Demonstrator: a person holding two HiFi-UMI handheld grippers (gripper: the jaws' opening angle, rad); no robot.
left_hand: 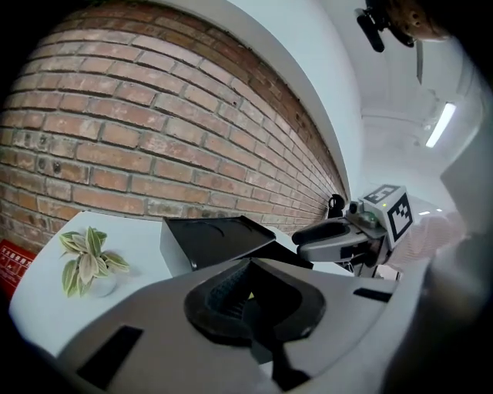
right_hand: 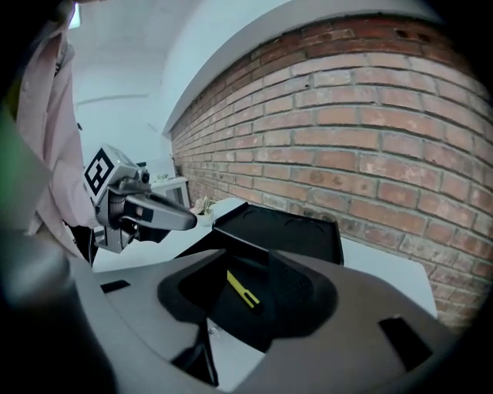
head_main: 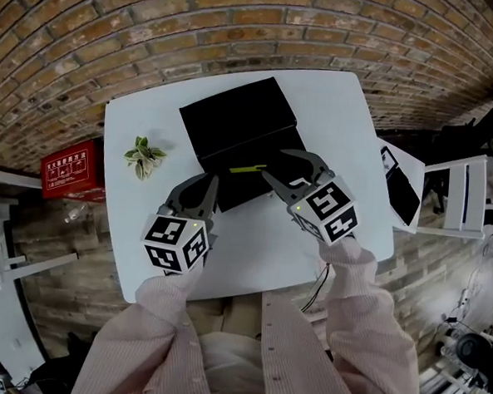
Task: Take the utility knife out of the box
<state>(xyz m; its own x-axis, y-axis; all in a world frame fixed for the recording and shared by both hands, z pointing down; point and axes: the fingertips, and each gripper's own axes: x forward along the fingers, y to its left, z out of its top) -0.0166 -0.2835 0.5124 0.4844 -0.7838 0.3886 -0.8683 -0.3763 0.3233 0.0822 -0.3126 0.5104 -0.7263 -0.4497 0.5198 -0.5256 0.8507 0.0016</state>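
Both grippers hover with jaws released above the white tabletop. The right gripper frames, without touching, the yellow utility knife lying inside the open black box at the far edge; the left gripper waits beside it. The characters on a red sign on the floor are too small to read.

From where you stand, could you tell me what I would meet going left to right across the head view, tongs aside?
Red lettered box → small potted plant → open black box holding the yellow utility knife → flat black item on the side table → white chair.
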